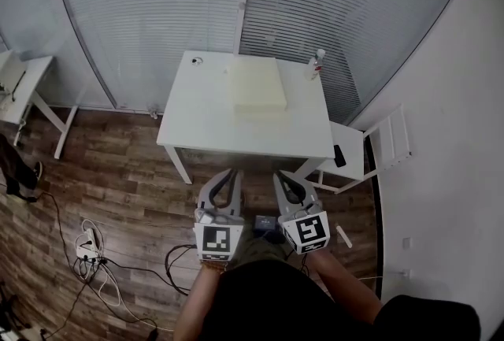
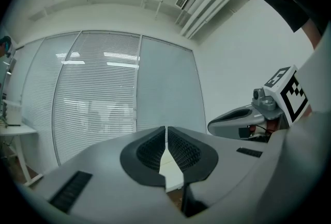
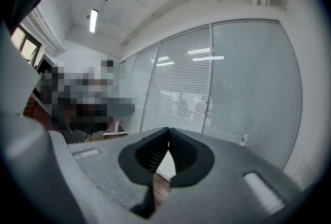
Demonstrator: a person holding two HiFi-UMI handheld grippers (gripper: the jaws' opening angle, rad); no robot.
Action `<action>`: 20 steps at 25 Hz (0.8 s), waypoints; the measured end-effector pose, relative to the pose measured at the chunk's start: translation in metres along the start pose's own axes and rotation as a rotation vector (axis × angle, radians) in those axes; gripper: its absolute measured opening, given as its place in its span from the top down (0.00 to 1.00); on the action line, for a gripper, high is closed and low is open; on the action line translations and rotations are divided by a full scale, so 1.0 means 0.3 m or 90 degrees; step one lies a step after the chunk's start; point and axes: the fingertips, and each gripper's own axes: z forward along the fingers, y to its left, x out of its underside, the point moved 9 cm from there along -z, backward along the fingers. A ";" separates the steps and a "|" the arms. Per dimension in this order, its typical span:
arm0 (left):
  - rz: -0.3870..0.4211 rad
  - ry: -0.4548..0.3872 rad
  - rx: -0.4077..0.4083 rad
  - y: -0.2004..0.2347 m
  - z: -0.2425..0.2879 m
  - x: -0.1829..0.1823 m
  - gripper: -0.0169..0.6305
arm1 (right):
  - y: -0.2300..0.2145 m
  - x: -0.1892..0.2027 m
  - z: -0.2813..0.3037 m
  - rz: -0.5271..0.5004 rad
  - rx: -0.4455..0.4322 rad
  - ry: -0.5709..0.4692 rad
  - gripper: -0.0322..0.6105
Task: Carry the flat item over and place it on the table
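Observation:
A flat cream slab (image 1: 259, 84) lies on the white table (image 1: 197, 123), toward its far middle. My left gripper (image 1: 233, 172) and right gripper (image 1: 277, 176) hover side by side over the wooden floor, short of the table's near edge, both pointing at it. Each has its jaws shut with nothing between them. In the left gripper view the left gripper (image 2: 166, 130) shows its dark pads touching, with the table top (image 2: 170, 172) seen through the gap below; the right gripper (image 2: 243, 118) appears at the right. The right gripper (image 3: 168, 131) looks the same in its own view.
A small bottle (image 1: 316, 64) stands at the table's far right corner and a small object (image 1: 195, 61) at its far left. A white chair (image 1: 370, 150) with a dark phone (image 1: 339, 156) stands right of the table. Cables and a power strip (image 1: 87, 249) lie on the floor at left. Another desk (image 1: 24, 87) is far left.

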 end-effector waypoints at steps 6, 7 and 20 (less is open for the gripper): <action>0.005 0.001 0.004 -0.017 0.001 0.006 0.94 | -0.003 0.009 -0.009 0.004 0.004 -0.005 0.95; 0.006 0.002 0.006 -0.019 0.001 0.008 0.94 | -0.002 0.008 -0.010 0.005 0.004 -0.006 0.95; 0.021 0.007 0.010 -0.040 0.022 0.000 0.94 | -0.012 0.014 -0.014 -0.001 -0.002 -0.005 0.95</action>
